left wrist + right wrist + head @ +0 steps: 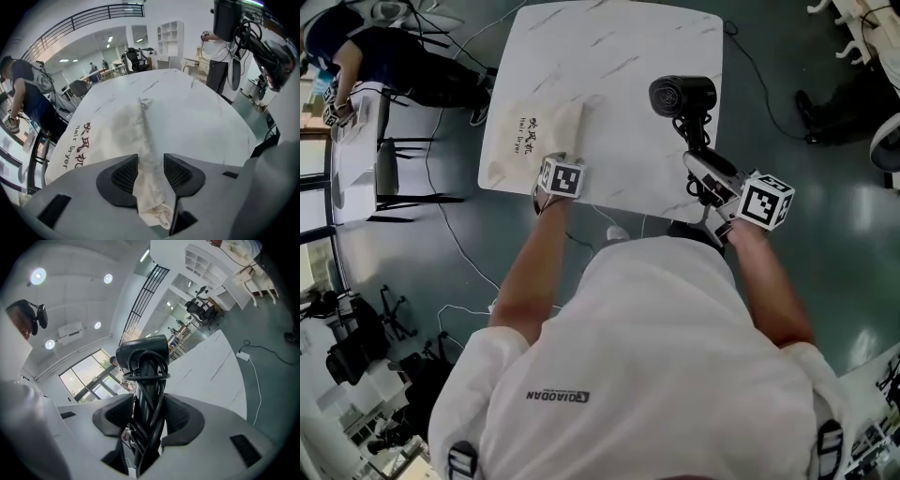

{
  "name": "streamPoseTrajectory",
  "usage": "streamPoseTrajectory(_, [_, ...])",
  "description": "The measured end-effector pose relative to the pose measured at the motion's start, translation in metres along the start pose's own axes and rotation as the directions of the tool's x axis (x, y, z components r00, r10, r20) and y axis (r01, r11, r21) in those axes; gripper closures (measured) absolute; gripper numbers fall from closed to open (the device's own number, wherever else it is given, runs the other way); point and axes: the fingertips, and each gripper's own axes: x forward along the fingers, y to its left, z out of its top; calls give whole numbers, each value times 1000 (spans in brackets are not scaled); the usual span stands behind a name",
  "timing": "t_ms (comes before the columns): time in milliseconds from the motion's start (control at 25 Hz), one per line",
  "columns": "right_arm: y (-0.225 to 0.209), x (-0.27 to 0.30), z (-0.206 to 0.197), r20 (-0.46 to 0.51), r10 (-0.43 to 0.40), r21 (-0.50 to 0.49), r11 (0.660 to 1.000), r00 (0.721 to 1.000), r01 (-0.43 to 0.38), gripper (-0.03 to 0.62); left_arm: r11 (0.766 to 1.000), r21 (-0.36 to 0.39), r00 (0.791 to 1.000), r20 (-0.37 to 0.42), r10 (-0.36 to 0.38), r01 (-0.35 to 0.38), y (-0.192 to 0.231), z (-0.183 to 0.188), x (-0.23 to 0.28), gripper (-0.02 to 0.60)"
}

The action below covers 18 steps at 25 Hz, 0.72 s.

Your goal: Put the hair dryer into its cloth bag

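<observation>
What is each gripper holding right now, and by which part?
The right gripper grips the hair dryer by its cord-wrapped handle. The left gripper holds nothing: its jaws stand open around an edge of the cloth bag.

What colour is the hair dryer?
The hair dryer is black all over, and so is its cord. It shows best in the head view.

A white, marble-veined counter [609,56] stands on a dark green floor [787,178]. Off its left edge a thin cable [457,246] snakes over the floor, near a black chair [394,169] and a second white desk [352,169], where a person in dark clothes [366,52] bends. Beyond the far edge are a white shelf unit [169,35] and, higher up, a dark railing [93,14].
</observation>
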Motion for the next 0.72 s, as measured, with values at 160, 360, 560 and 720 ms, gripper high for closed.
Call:
streamPoseTrajectory(160, [-6, -2, -1, 10, -3, 12, 1000, 1000, 3, 381, 998, -53, 1000, -22, 21, -22, 17, -8, 5, 413])
streamPoseTrajectory(360, [-11, -4, -2, 0, -13, 7, 1000, 1000, 13, 379, 978, -187, 995, 18, -95, 97, 17, -12, 13, 492])
streamPoseTrajectory(560, [-13, -3, -1, -1, -8, 7, 1000, 1000, 8, 379, 959, -257, 992, 72, -100, 115, 22, -13, 6, 520])
streamPoseTrajectory(720, [-10, -2, -2, -13, 0, 3, 1000, 1000, 0, 379, 948, -285, 984, 147, -102, 141, 22, -6, -12, 526])
